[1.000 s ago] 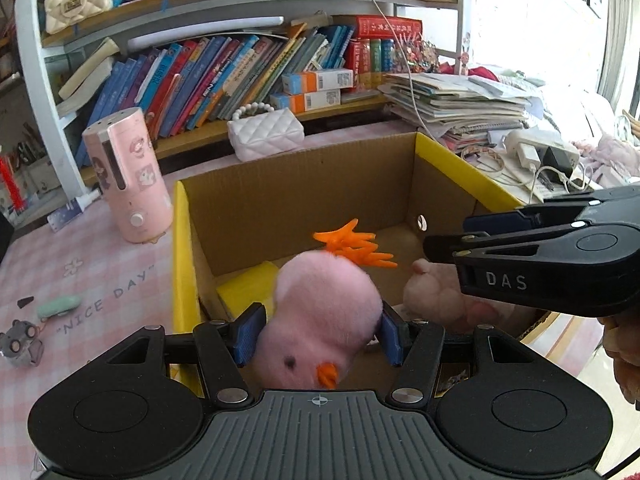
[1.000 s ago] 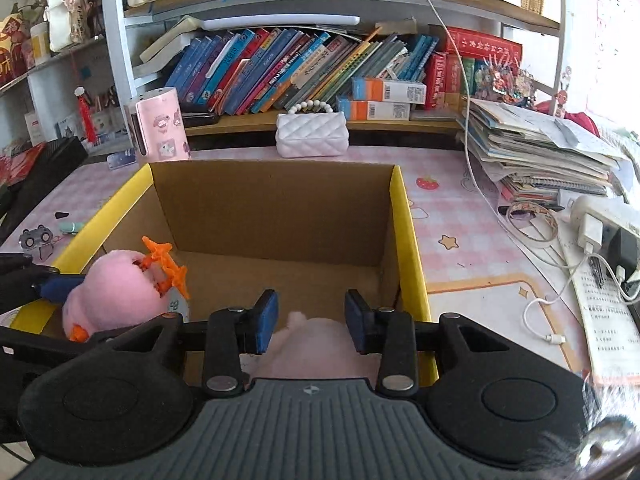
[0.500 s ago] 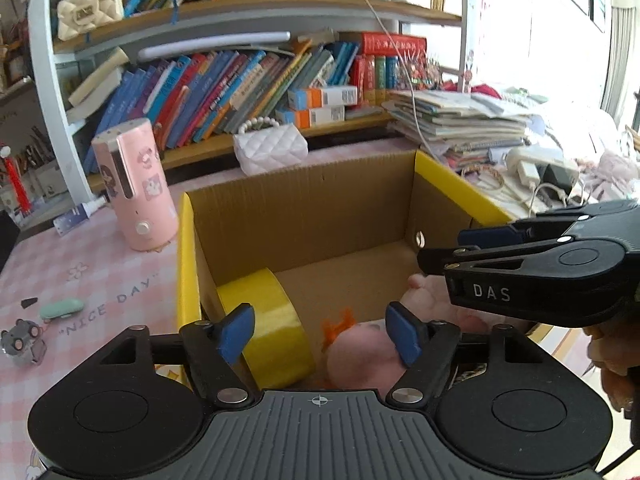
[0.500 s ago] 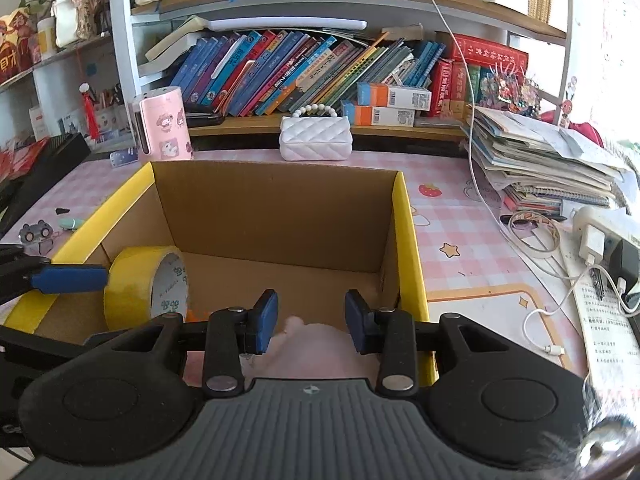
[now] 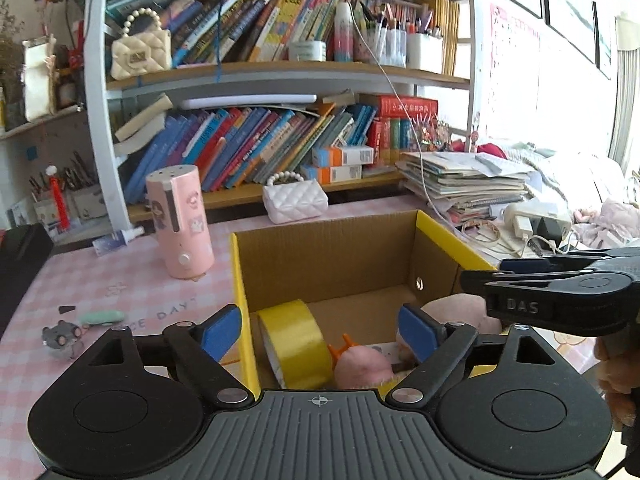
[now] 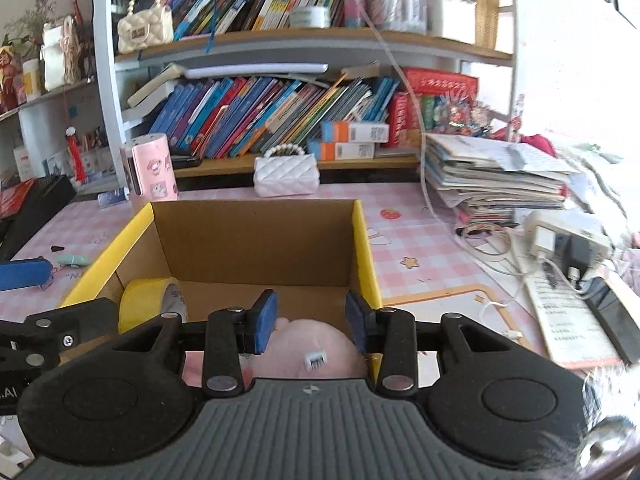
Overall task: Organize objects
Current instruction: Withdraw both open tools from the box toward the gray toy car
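Note:
A cardboard box with a yellow rim (image 5: 239, 280) (image 6: 364, 248) stands on the pink checked table. Inside it lie a yellow tape roll (image 5: 296, 344) (image 6: 148, 304), a pink chick plush with orange feet (image 5: 362, 366) and a second pink plush (image 5: 460, 308) (image 6: 312, 354). My left gripper (image 5: 320, 330) hovers over the box's near left corner. Its jaws are opening wide and nothing is between them. My right gripper (image 6: 311, 318) (image 5: 540, 292) is over the near right corner. Its jaws are opening, with the second plush lying just below and between them, not squeezed.
Behind the box stand a pink cylinder-shaped device (image 5: 180, 220) and a white quilted purse (image 5: 296, 202), in front of a full bookshelf. A paper stack (image 5: 464, 184) and chargers with cables (image 6: 560, 240) crowd the right. A mint object (image 5: 102, 317) and a grey toy (image 5: 60, 336) lie left.
The left gripper let go of the pink chick, which now lies in the box beside the tape roll. Its jaws spread wide and it drew back and up. The right jaws widened slightly.

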`<state>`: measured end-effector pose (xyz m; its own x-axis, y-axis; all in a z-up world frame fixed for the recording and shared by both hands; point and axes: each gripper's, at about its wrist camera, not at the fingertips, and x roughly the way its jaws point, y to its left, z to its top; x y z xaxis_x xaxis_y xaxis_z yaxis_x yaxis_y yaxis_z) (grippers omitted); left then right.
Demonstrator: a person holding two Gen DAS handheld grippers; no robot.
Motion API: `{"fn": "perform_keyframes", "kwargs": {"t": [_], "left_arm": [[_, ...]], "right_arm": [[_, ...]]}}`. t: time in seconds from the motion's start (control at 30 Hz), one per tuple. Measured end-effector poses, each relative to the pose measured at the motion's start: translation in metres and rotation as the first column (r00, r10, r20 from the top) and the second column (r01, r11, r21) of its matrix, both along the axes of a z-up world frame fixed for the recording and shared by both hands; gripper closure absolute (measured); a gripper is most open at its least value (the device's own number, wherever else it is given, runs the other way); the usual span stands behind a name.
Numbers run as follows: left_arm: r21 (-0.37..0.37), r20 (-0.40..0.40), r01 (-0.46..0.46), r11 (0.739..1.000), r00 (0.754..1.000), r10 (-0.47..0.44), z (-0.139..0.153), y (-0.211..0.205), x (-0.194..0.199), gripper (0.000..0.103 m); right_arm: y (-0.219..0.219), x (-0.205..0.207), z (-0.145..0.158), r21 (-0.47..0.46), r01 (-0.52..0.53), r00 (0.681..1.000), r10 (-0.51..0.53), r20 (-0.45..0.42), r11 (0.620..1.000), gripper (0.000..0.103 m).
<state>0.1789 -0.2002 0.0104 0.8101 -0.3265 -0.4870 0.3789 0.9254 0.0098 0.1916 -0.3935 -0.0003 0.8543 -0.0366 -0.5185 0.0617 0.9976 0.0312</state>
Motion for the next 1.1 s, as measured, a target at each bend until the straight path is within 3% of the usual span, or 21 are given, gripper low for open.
{"fn": "perform_keyframes", "kwargs": {"t": [0.17,0.37,0.8,1.1], "left_arm": [[-0.015,0.005,0.006,1.000,1.000,-0.006,0.001,0.011,-0.020,0.012],[-0.010,-0.033,0.016,1.000,0.999,-0.017,-0.008,0.026,-0.041,0.010],[0.028,-0.184,0.004,1.000,0.983,0.001,-0.034,0.084,-0.084,0.010],[0.049,-0.221,-0.004,0.999,0.975,0.015,-0.040,0.123,-0.109,0.010]], "right_arm": [[0.004,-0.031,0.004,-0.019,0.058,0.998,-0.057,0.017,0.998,0.055],[0.016,-0.061,-0.002,-0.013,0.098,0.995,-0.099,-0.025,0.995,0.052],[0.078,-0.121,-0.021,0.001,0.098,0.986,-0.097,-0.134,0.995,0.044],[0.122,-0.151,-0.031,0.008,0.095,0.978,-0.092,-0.188,0.995,0.042]]}}
